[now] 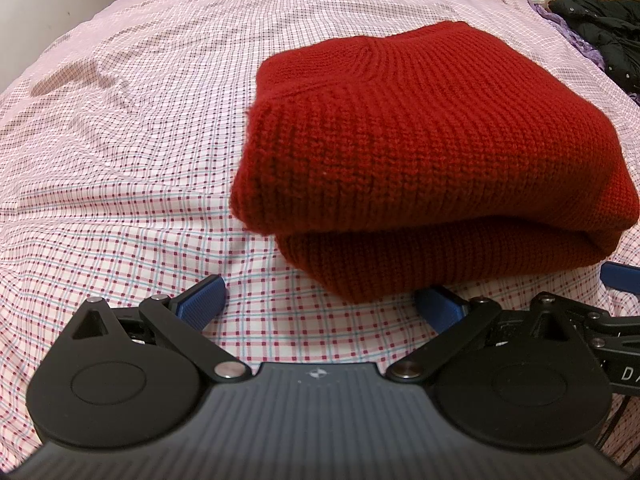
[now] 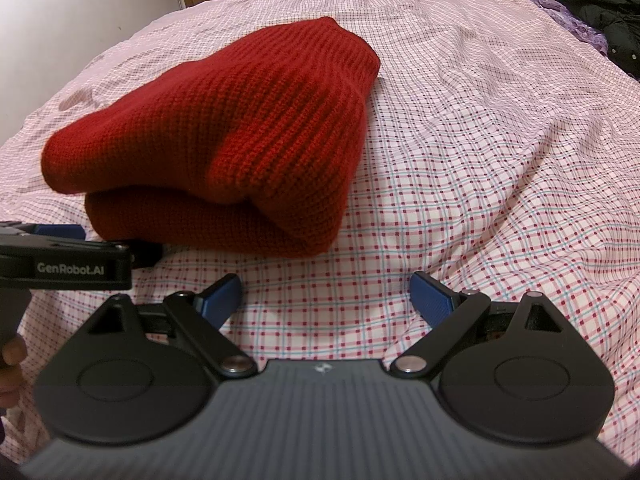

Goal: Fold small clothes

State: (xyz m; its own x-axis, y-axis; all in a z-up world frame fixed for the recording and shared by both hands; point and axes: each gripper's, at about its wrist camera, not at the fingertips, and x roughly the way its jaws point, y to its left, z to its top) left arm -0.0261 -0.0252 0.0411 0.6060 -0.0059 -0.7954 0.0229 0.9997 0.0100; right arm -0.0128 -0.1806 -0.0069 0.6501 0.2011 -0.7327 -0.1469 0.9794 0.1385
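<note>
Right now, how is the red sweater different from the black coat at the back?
The sweater is bright red, the coat black. The sweater is folded into a neat stack, while the coat lies in a loose heap. The sweater sits near both open claws, left claw and right claw, but the coat is far off at the bed's edge. Both rest on the checked sheet.

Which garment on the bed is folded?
The red knitted sweater, doubled into a neat stack on the pink checked bedsheet. The black padded jacket and purple lacy fabric lie in a loose heap at the far right edge.
</note>
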